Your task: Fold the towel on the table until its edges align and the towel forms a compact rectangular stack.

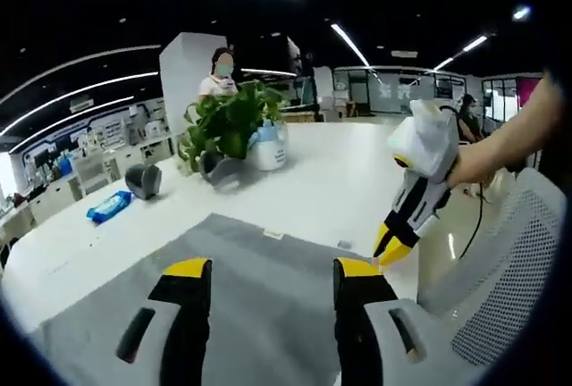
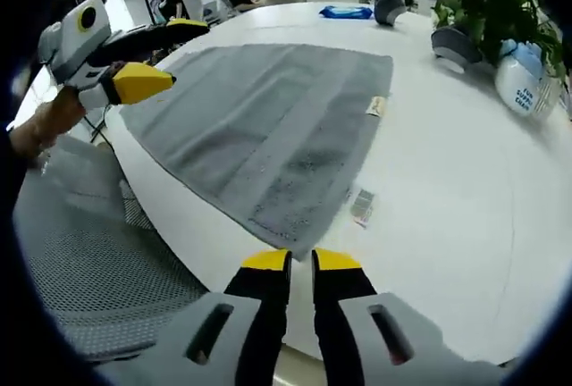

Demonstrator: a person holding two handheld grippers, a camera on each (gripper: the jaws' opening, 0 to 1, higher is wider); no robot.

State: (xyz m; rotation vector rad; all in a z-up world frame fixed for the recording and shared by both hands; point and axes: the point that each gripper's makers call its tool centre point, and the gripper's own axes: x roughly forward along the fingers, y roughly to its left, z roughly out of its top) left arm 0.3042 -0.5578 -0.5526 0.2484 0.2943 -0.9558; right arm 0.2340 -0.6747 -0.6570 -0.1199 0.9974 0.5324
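Grey towel (image 2: 268, 127) spread flat, one layer, along the near edge of the white table (image 2: 447, 216), one corner close to that edge, tag (image 2: 376, 106) at the far side. Not yet folded. Likely soft and limp, light, a bit grippy in the pile; will sag and drag if lifted by one point. Best pinched at two corners of one short side, lifted together, carried over to the opposite edge.

Left gripper (image 1: 273, 270) poised over the towel, jaws spread well apart, nothing between them. Also visible at the towel's near-left corner in the right gripper view (image 2: 165, 55), released.

Right gripper (image 2: 301, 261) just off the towel's near corner, jaws nearly closed, a thin gap, empty; in the left gripper view (image 1: 391, 247), tips close together above the table's near edge.

Beyond, toward the far edge: plant (image 1: 228, 122), white jug (image 1: 268, 146), blue packet (image 1: 110, 206).
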